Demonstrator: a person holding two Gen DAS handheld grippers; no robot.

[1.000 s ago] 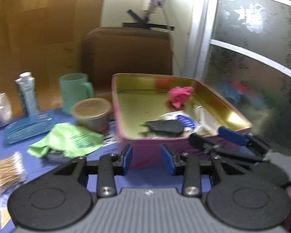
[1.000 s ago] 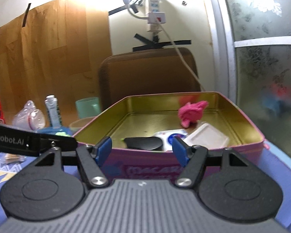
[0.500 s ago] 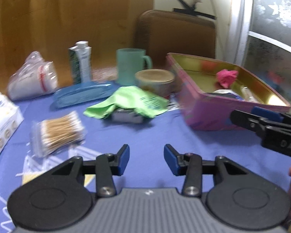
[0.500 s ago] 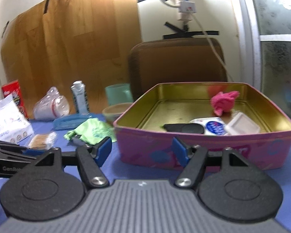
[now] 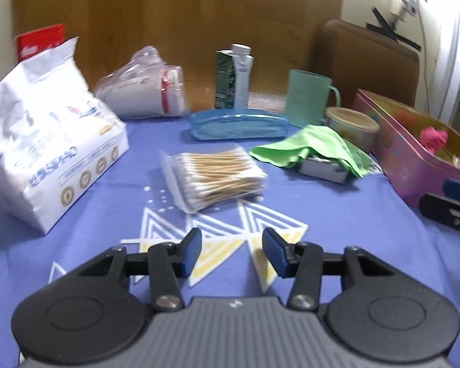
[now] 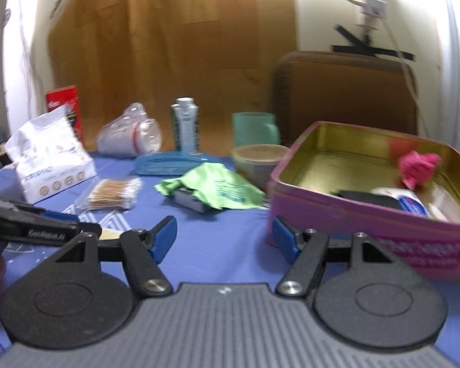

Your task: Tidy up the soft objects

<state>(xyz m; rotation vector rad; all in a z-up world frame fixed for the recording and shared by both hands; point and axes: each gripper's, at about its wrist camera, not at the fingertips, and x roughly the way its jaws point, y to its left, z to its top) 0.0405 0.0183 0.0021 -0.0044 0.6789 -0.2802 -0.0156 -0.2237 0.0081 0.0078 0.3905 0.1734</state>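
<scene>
Left gripper [image 5: 231,253] gapes empty, swabs [image 5: 215,178] just ahead of its jaws. Right gripper [image 6: 224,239] spread empty, tin [image 6: 368,214] beside its right jaw.

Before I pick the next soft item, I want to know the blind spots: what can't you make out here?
- Grey block, both views: mostly hidden beneath the crumpled green cloth.
- Pink tin box, left wrist view: cut off by the right edge.
- White tissue pack lettering: blurred.
- Black flat item in the tin, right wrist view: near wall hides its lower part.
</scene>
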